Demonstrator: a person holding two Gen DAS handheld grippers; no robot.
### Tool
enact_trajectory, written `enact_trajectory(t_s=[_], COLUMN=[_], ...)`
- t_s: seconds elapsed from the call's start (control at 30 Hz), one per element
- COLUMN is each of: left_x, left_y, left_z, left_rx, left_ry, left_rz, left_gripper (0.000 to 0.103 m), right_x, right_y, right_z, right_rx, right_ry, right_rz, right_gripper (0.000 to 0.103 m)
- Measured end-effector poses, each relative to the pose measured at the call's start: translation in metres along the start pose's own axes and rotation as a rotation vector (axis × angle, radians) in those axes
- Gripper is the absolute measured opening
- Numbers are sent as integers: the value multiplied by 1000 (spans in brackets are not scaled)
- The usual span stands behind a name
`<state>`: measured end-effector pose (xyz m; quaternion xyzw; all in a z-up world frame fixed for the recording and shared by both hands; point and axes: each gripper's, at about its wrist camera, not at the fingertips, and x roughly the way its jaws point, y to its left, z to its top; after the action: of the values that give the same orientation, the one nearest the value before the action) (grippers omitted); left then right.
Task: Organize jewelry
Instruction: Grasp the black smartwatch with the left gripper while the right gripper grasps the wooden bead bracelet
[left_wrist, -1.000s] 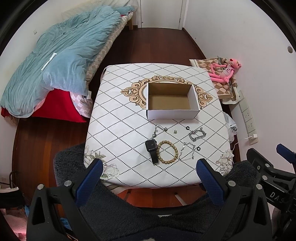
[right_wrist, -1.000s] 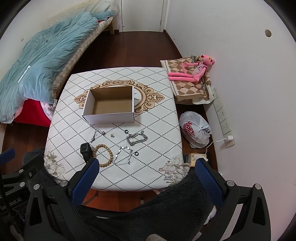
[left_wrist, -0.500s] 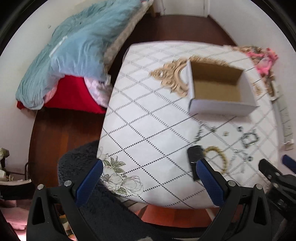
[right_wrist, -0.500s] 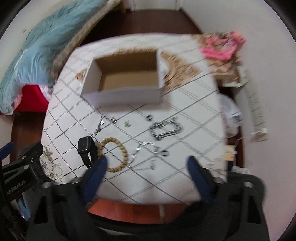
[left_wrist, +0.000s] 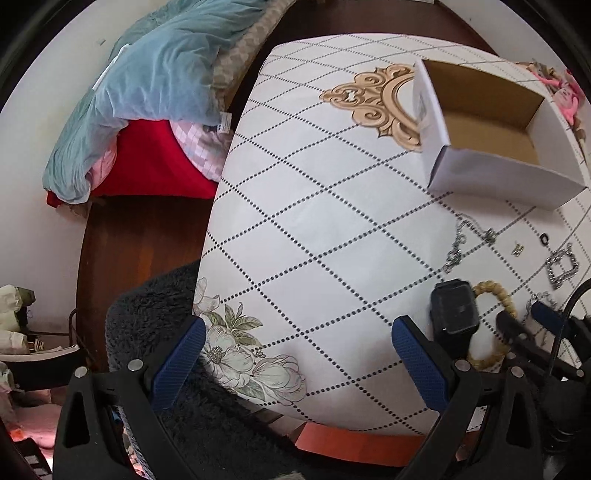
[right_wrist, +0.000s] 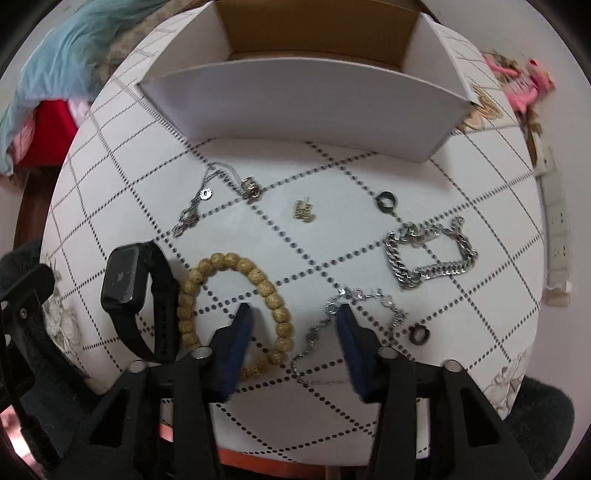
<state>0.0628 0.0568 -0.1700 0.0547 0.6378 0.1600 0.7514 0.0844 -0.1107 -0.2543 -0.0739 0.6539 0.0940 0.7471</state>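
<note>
Jewelry lies on the diamond-patterned table (right_wrist: 332, 177) in front of an open white box (right_wrist: 295, 96) (left_wrist: 498, 173). My right gripper (right_wrist: 293, 325) points down over it with its jaws closing. Its left finger stands inside the wooden bead bracelet (right_wrist: 258, 275), its right finger on a thin silver bracelet (right_wrist: 369, 295). The bead ring's right side lies between the pads, untouched. A black smartwatch (right_wrist: 125, 277) (left_wrist: 454, 310) lies to the left. My left gripper (left_wrist: 299, 354) hangs wide open over the table's front left corner, holding nothing.
A chunky silver chain (right_wrist: 428, 258), a thin necklace (right_wrist: 195, 210), a gold earring (right_wrist: 304, 212) and two dark rings (right_wrist: 386, 201) (right_wrist: 419, 334) lie around. A bed with a blue quilt (left_wrist: 155, 74) stands left, a dark fuzzy cushion (left_wrist: 147, 314) in front, a power strip (right_wrist: 554, 221) right.
Both grippers have come down toward the table. The right one's jaws have narrowed and now straddle the bead bracelet's right side. The left one has swung toward the table's left front corner.
</note>
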Motion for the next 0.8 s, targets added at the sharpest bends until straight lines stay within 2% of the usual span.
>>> enact_trajectory(t_s=[0.03, 0.07, 0.1, 0.3, 0.43, 0.53, 0.6, 0.7, 0.77, 0.8], left_x=[1, 2, 2, 0, -2, 0, 1, 5, 9, 11], left_y=[0, 0, -1, -9, -26, -43, -52, -68, -74, -77], left_z=[-1, -2, -4, -8, -9, -8, -8, -8, -8, -8], left_rx=[0, 2, 8, 29, 52, 70, 86, 119, 127, 129], left_ry=[7, 10, 10, 19, 16, 29, 29, 22, 31, 33], left_rz=[0, 1, 6, -28, -114, -205, -229, -248, -256, -265], left_gripper=[103, 103, 103, 103, 102, 102, 102, 87, 65, 61], right_x=[1, 1, 2, -13, -34, -51, -57, -58, -55, -56], right_y=[3, 5, 5, -24, -45, -73, -94, -115, -119, -125], right_z=[1, 1, 1, -4, -9, -8, -10, -17, -20, -23], right_rx=[-13, -28, -33, 71, 131, 173, 201, 224, 241, 248], right_ry=[-6, -14, -18, -72, -113, -106, -98, -88, -78, -76], right_rz=[-8, -19, -21, 34, 26, 23, 21, 15, 20, 24], right_gripper=[32, 11, 9, 9, 9, 9, 9, 9, 9, 9])
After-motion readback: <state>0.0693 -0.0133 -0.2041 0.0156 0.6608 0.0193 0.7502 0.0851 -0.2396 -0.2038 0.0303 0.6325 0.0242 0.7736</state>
